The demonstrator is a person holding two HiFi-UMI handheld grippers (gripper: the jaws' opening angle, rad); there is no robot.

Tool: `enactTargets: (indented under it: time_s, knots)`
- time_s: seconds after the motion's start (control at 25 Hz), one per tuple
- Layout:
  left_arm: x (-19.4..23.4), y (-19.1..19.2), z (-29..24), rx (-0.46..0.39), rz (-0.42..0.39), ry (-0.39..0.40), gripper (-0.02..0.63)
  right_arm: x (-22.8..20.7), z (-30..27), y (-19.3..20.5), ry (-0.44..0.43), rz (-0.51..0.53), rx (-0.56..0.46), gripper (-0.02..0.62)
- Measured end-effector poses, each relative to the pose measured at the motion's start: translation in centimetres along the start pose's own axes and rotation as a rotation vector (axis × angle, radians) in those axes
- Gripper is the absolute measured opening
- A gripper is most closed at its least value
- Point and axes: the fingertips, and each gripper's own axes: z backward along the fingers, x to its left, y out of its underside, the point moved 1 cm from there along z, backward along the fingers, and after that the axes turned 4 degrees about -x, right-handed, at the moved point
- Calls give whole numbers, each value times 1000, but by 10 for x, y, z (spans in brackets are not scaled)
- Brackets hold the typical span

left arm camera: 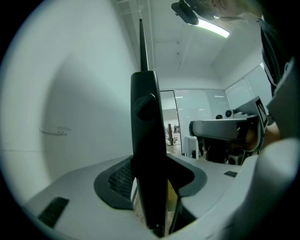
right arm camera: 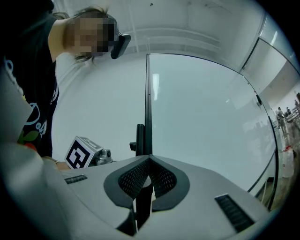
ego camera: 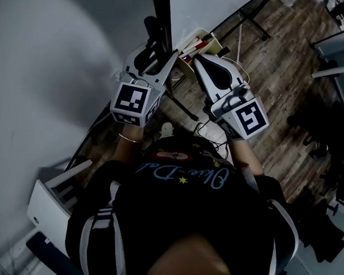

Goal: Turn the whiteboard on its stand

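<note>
Jaws: right gripper (right arm camera: 149, 164) pinched narrow on the thin black edge of the whiteboard (right arm camera: 201, 122); left gripper (left arm camera: 151, 183) clamped round the stand upright (left arm camera: 147, 140) (a knob shows on it). Board stands edge-on at 12 o'clock, face white, glossy, blank. Judgement: brace the upright, swing the edge slowly, grip square against slipping.

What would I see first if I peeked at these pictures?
The grey left gripper clamps a thick black upright post right in the middle of its view. Beside it, the grey right gripper pinches the thin black edge of the big white whiteboard, which fills that gripper's view.
</note>
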Motion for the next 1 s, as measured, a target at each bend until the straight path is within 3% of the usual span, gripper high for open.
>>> enactTargets:
  time_s: [0.48, 1.0]
  knots:
    - [5, 3, 1, 3, 0, -4, 227, 27, -60, 8, -179, 9, 15, 54]
    - [7, 3, 0, 10, 4, -15, 225, 23, -67, 10, -165, -46, -1, 87]
